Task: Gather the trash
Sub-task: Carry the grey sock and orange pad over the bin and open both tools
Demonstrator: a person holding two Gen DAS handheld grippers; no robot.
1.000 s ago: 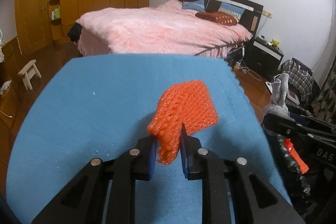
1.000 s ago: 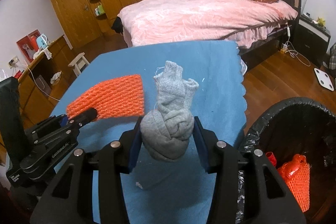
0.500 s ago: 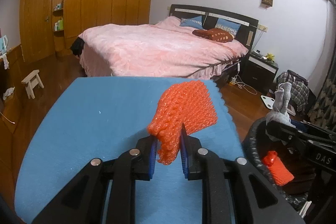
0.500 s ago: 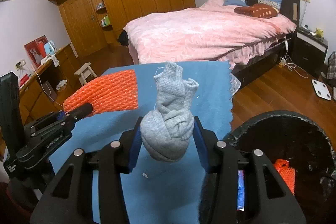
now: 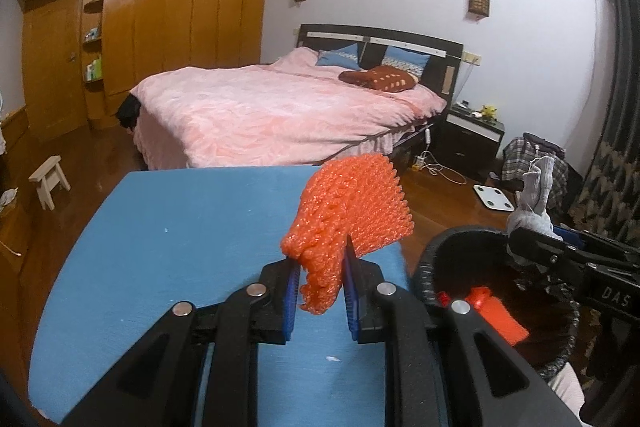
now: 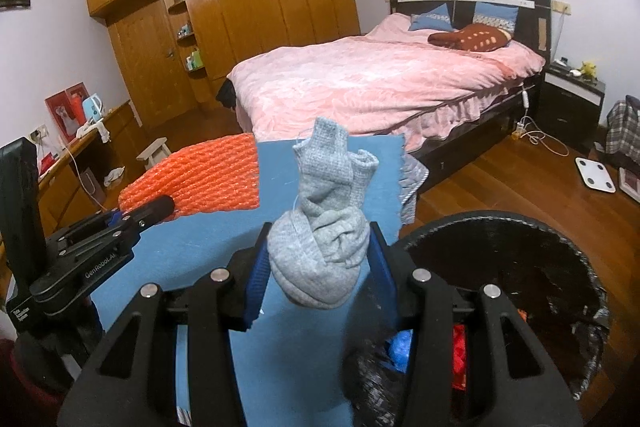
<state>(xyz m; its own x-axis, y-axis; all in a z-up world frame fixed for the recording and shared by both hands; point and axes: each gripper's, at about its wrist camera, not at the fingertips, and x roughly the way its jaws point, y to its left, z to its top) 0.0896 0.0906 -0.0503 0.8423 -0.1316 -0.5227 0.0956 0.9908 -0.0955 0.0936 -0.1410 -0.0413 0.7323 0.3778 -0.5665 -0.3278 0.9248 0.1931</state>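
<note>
Left gripper (image 5: 320, 291): clamped on crumpled orange foam net sleeve (image 5: 352, 207), above blue table (image 5: 180, 247).
Right gripper (image 6: 318, 267): pinching knotted grey knit sock (image 6: 324, 227), near black-lined bin (image 6: 560, 267) at right.
Handling: both probably light, soft; grip the bunched ends.

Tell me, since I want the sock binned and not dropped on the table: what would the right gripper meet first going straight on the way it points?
Probably the blue table, near its far edge, not the black bin, which sits to the right. The right gripper, shut on the grey sock, points slightly downward; depth is uncertain.
</note>
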